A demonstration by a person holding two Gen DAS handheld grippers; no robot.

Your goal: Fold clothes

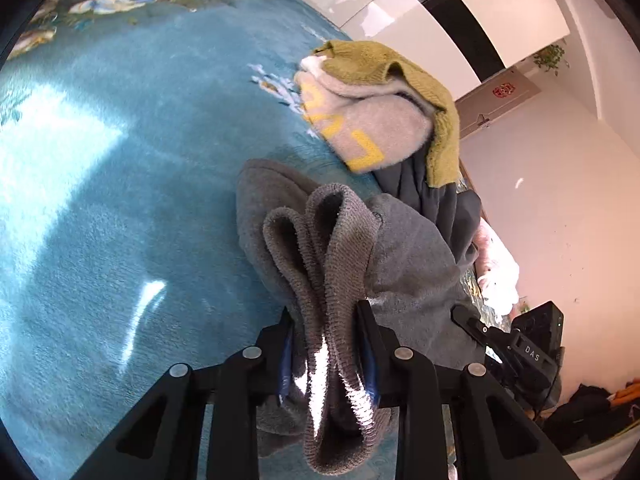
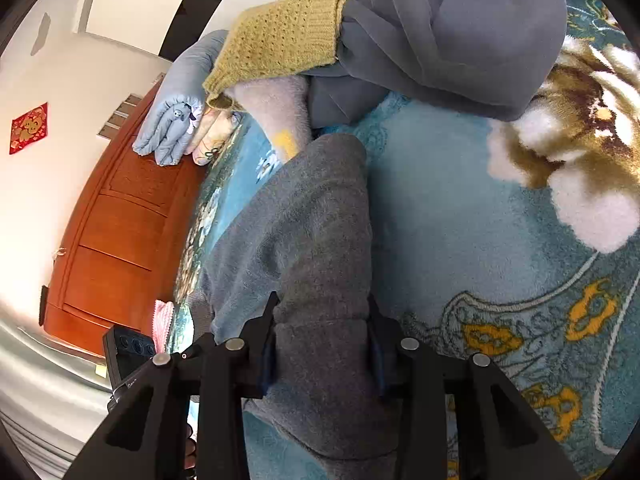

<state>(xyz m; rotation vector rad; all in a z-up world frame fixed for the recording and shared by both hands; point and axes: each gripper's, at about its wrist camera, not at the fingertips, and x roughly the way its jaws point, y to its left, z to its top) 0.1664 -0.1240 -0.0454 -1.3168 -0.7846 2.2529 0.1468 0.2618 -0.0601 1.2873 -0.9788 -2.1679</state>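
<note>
Grey fleece garment (image 1: 404, 248) bunches near the teal plush blanket's (image 1: 100, 200) edge; my left gripper (image 1: 326, 320) pinches its ribbed hem, my right gripper (image 2: 322, 316) clamps its body.

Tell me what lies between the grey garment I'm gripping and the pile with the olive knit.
Almost nothing. In the left wrist view the grey garment reaches nearly to the pile, where the olive knit drapes over a pale sweater; only a sliver of blue blanket shows between.

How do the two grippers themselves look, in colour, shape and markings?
Both the left gripper and the right gripper are matte black plastic linkages with round silver pivot pins. Their fingers carry blue pads on the inner faces. The body seen from the left wrist bears white letters "DAS". No sleeves show.
</note>
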